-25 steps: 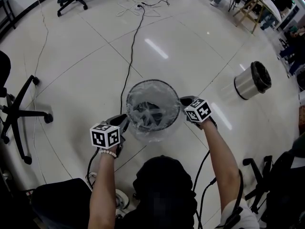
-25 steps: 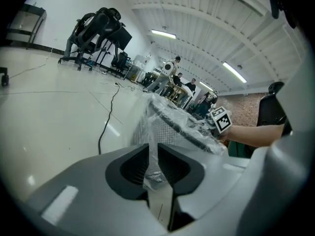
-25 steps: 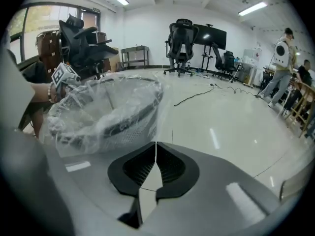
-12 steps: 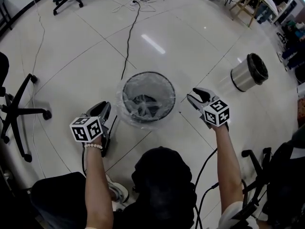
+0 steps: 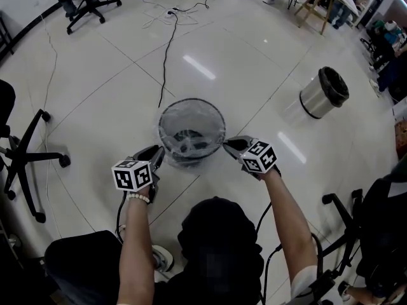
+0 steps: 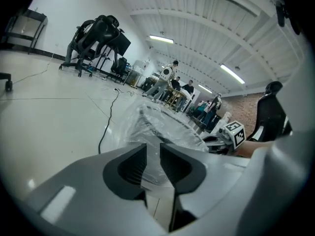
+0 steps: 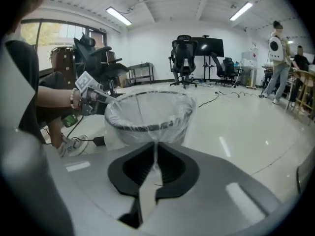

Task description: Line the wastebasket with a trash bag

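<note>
**A:** How are the arms set?

**B:** The left forearm [image 5: 137, 234] and right forearm [image 5: 286, 215] both reach forward and down, one on each side of the wastebasket [image 5: 191, 101] on the floor [image 5: 95, 94]. The left gripper [image 5: 157, 152] is at the near-left of the rim and the right gripper [image 5: 230, 145] at the near-right. Each angles inward and downward towards the rim.

**A:** And the fingers?

**B:** The left fingers [image 6: 130, 165] stand a narrow gap apart and are opening. Clear film of the trash bag [image 5: 186, 162] shows through that gap, but I can't tell whether the pads touch it. The right fingers [image 7: 170, 168] are closing, with their tips almost together. They pinch a thin strip of bag film that runs up to the rim.

**A:** Where's the basket, and which way does it point?

**B:** It stands upright between the two grippers, long axis vertical and mouth up. The bag hangs inside it and folds over the rim, with a loose skirt down the outside.
</note>
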A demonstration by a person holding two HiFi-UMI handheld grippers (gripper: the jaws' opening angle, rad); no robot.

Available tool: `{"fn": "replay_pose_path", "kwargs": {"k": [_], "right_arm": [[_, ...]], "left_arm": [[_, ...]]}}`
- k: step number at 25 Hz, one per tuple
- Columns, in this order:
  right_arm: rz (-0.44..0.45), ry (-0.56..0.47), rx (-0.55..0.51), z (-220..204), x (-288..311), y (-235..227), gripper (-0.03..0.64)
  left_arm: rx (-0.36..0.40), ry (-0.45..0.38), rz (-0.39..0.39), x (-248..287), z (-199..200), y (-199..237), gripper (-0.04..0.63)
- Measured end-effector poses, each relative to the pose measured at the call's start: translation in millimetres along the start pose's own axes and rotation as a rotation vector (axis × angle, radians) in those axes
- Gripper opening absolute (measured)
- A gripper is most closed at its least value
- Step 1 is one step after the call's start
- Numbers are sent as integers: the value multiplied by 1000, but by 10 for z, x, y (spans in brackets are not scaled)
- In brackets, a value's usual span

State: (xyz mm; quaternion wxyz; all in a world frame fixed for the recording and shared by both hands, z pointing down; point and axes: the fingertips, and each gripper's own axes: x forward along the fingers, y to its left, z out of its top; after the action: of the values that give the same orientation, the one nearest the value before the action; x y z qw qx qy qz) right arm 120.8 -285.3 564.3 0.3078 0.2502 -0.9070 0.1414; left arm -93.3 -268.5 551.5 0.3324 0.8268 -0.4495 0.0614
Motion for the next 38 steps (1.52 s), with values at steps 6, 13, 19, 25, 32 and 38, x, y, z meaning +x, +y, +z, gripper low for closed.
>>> {"fn": "replay_pose_path", "kwargs": {"k": [6,13,19,25,32,38], "right_arm": [[-31,-8,-11,-73,239,-76,4],[-68,-74,-28,-24,-155,-116,195],[-195,-166,-11,103,-914,-66,157],[-257,-193,-49,223,-1368,348,1],[-302,-254,75,185,-1869,616,0],[-401,-277,93,65,-2268,973,0]], "left_arm": [[50,73,19,158,-73,122,84],[-22,-31,21,-155,131,170,100],[-42,-183,88,-723,358,-5,101],[106,-202,121,-890,558,-722,12],[148,-223,91,-1162,430,-1446,12],[119,-217,104,-1414,-11,-1860,12]]}}
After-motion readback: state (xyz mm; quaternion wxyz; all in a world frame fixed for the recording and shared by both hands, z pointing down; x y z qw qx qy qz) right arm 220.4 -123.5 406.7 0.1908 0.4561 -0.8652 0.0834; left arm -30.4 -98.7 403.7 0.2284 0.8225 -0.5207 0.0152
